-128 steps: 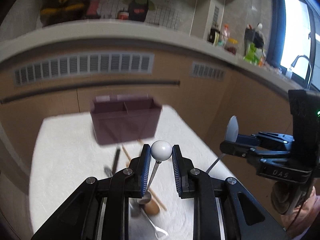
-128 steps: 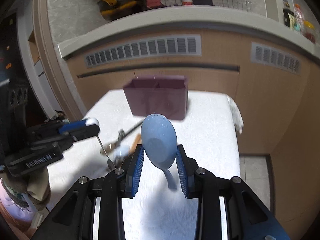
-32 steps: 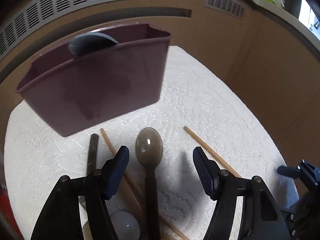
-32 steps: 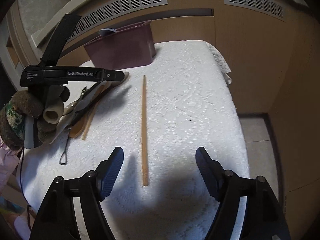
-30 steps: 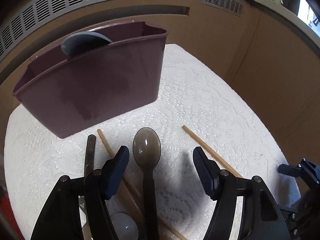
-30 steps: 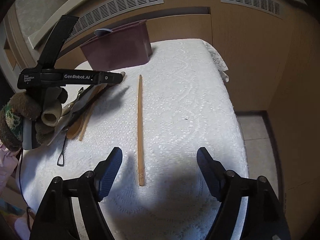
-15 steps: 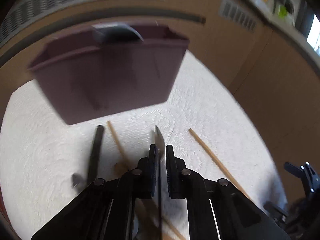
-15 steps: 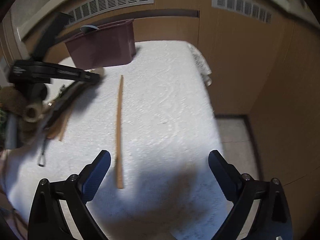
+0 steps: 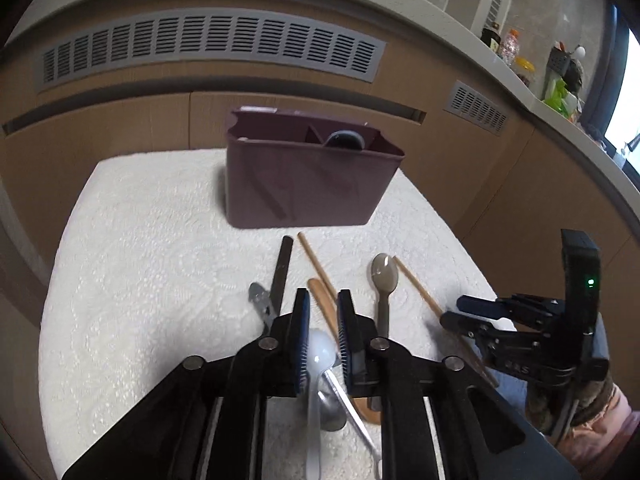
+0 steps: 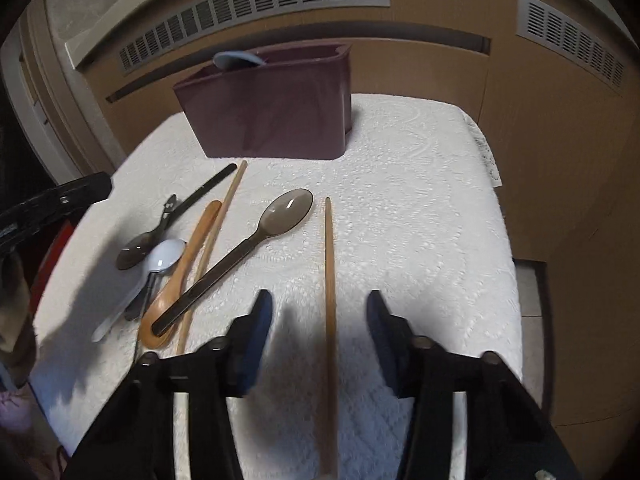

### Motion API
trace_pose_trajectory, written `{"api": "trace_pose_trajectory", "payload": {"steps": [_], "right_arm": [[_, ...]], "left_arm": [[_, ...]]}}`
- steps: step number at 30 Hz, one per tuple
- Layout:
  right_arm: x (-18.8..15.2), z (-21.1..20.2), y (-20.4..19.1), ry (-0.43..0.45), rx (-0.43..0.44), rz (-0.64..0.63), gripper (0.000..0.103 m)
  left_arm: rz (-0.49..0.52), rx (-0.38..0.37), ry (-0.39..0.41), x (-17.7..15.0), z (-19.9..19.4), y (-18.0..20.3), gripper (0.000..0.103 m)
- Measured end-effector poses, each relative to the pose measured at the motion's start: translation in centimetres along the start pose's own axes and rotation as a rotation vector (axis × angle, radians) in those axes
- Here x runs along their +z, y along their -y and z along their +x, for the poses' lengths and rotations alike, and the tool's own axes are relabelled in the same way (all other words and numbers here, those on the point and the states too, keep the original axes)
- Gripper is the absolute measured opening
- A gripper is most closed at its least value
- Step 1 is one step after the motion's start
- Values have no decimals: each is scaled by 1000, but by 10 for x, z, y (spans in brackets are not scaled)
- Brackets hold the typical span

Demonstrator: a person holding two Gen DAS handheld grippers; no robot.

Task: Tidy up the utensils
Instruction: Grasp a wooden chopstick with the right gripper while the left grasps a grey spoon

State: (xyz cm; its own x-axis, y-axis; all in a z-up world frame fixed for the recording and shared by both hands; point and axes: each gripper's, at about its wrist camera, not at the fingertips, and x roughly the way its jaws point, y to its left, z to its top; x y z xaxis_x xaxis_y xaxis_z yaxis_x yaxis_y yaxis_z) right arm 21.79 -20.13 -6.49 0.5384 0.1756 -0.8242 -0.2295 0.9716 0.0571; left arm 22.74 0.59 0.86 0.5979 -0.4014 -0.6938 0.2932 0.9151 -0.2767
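- The right tool (image 10: 319, 300) hangs over a single slim, light-brown wooden chopstick (image 10: 327, 240) lying flat on the white lace-covered tabletop (image 10: 420, 200). It is well apart from the utensil heap.
- Its jaws have just been closing. They stand apart with the stick between them, and the pads are not touching it.
- That stick is probably light, stiff and smooth. Being so thin, it could roll or swing in a pinch.
- I'd grip nearer the middle than the near end, pressing square across its width.
- The left tool (image 9: 323, 294) has just been easing open. Only a narrow gap shows, and nothing is gripped.
- The smoky translucent plastic spoon (image 10: 288, 210) lies on the cloth.
- The maroon plastic utensil holder (image 10: 272, 120) waits at the back, with a pale blue spoon (image 10: 236, 60) in it.
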Motion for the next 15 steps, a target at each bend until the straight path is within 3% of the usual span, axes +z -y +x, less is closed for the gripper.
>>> {"api": "trace_pose_trajectory", "payload": {"steps": [2,5,8,15], "right_arm": [[0,11,-3,-31,-33,-16,26],[-4,16,-4,-43,-78,-25,5],[-10,0,6,-34,-61,29,5],[-45,-39,28,23,-44,124,5]], "left_arm": [[-10,2,-2,-7,2,-3,27],[0,-16,-25,-11,9,-2,39],[57,-33,-57,-11,19,10,56],[274,-52,-218,-1,83,67,57]]}}
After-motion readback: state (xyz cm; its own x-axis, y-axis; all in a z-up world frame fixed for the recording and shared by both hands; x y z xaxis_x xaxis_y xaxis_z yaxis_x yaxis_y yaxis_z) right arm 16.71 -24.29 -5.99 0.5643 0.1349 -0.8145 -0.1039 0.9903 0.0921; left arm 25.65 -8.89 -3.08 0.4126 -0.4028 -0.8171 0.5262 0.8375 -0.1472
